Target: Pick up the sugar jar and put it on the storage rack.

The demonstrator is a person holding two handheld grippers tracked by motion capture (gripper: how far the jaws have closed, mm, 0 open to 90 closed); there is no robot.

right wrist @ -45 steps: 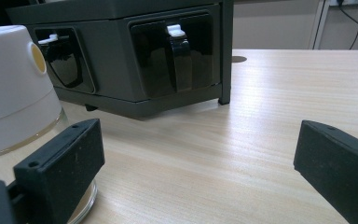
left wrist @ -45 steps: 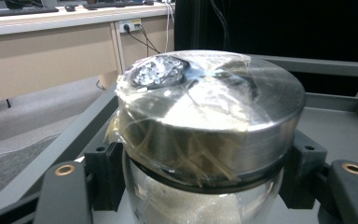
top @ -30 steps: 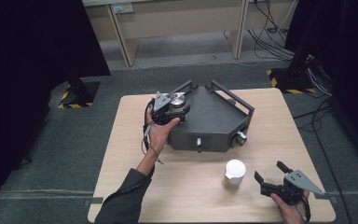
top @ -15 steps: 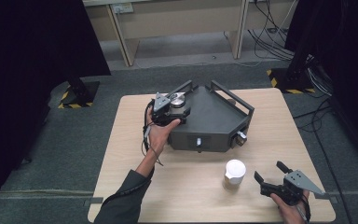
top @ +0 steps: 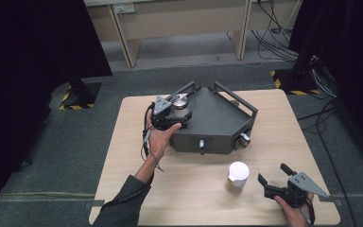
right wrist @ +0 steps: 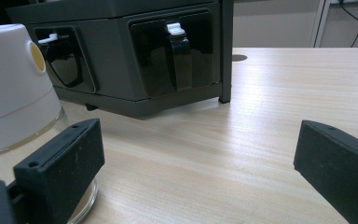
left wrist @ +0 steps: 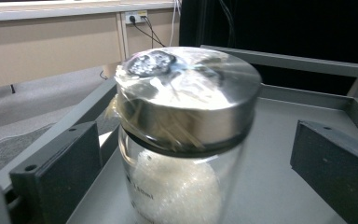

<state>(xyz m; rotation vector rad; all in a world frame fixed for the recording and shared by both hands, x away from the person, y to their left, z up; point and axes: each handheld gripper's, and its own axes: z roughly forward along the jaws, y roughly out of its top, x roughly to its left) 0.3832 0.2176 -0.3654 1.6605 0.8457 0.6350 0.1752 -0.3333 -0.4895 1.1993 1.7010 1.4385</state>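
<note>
The jar (left wrist: 182, 140), glass with a steel lid (left wrist: 189, 93) and white grains inside, stands on top of the dark box (top: 217, 118), at that box's far left corner, which lies toward the far edge of the worktop (top: 132, 142). The left gripper (top: 172, 116) sits around it with jaws that have just been opening; they now stand spread on either side of the glass, clear of it by the look of the left gripper view, so the jar seems to be let go.

The risk lies in drawing back. If the hand pulls away at a slant, one jaw could catch the glass or the lid's rim and tip the jar, and it stands close to the box's rail (left wrist: 74, 121); a knock could send it against the rail or over the side. A straight retreat along the jaws looks safest.

Near the front right corner, the right gripper (top: 276, 177) rests with jaws spread and nothing between them, just beside the white-capped bottle (top: 238, 175). A careless sweep to the left could push that bottle over.
</note>
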